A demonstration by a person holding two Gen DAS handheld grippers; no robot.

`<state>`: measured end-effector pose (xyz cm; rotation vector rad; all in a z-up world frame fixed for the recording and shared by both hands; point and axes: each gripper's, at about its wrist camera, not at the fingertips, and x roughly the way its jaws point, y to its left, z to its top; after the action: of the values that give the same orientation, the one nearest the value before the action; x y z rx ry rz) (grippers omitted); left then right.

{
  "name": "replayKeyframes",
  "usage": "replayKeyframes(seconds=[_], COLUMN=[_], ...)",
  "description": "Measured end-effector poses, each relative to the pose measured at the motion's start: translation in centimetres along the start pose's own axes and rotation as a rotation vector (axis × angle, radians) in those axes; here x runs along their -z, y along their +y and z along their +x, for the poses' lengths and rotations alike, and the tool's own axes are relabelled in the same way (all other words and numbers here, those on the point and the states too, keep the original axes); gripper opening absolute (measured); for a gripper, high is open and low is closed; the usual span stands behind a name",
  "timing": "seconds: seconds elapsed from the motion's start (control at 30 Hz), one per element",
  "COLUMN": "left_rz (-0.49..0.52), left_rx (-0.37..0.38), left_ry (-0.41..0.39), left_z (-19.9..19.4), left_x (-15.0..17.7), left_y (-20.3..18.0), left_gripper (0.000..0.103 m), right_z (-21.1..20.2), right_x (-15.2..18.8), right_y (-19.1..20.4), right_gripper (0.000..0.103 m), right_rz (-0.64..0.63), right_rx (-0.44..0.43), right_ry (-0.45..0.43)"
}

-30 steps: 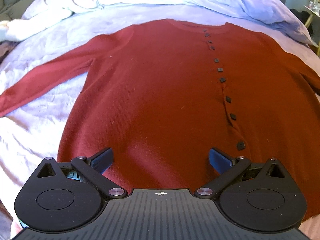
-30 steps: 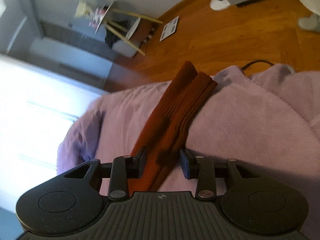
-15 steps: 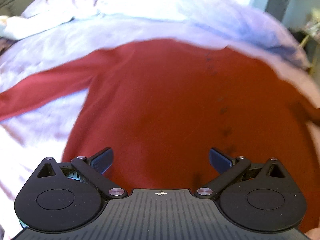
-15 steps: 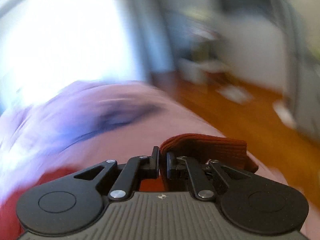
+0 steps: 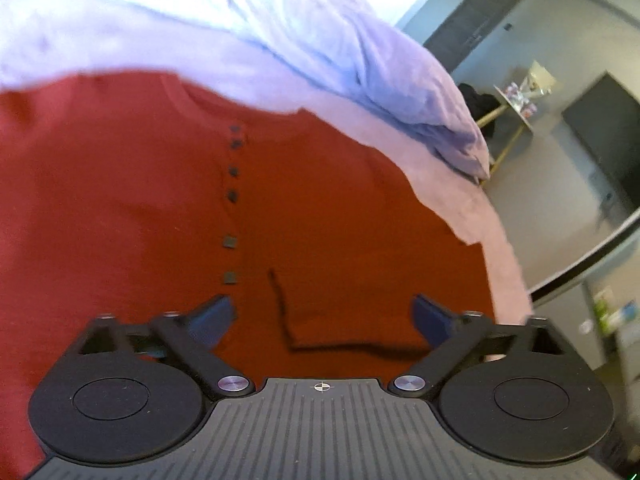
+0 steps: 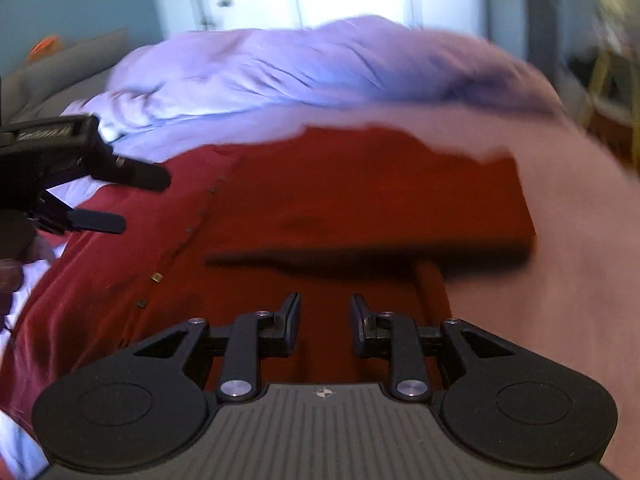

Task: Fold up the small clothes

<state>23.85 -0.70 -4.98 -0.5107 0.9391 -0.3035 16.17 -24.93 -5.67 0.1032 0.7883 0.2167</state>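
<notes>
Sleeve edge across cardigan, bedspread margin beyond.

Cardigan lies flat on the bed cover, its right sleeve folded across the front. A bunched duvet lies behind it.

**No readable text**

Nothing can be read in either view. In the right wrist view, the left gripper at the left edge of the frame carries a strip of pale lettering on its black body, but motion blur makes it illegible. Each camera's own gripper shows only a small crosshair mark at the middle of its ribbed housing, not a word or number. Small packages at the far right of the left wrist view are too blurred to tell any label.
</notes>
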Motion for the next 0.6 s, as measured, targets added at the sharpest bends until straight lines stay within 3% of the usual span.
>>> replayKeyframes(seconds=[0.17,0.37,0.47,0.53,0.6], left_rz=[-0.159,-0.184,-0.204,-0.197,-0.211], left_rx=[0.038,0.055,0.070,0.058,0.047], left_ry=[0.108,0.136,0.164,0.173,0.182], left_z=[4.0,5.5,6.2,6.0,5.9], left_x=[-0.2,-0.1,-0.2,-0.2,-0.2], left_y=[2.0,2.2,2.2,2.4,2.8], left_gripper=[0.078,0.062,0.044,0.016,0.011], right_z=[-0.5,-1.2,-1.6,-1.7,-1.9], right_x=[2.8,4.1,3.9,3.9,3.9], right_y=[-1.7,-3.0,-3.0,-2.7,-2.4], right_gripper=[0.027,0.027,0.027,0.027,0.027], right_rz=[0.157,0.190,0.182,0.173,0.156], right_rx=[-0.021,-0.036,-0.025,-0.011,0.005], right_ry=[0.035,0.020,0.016,0.014,0.013])
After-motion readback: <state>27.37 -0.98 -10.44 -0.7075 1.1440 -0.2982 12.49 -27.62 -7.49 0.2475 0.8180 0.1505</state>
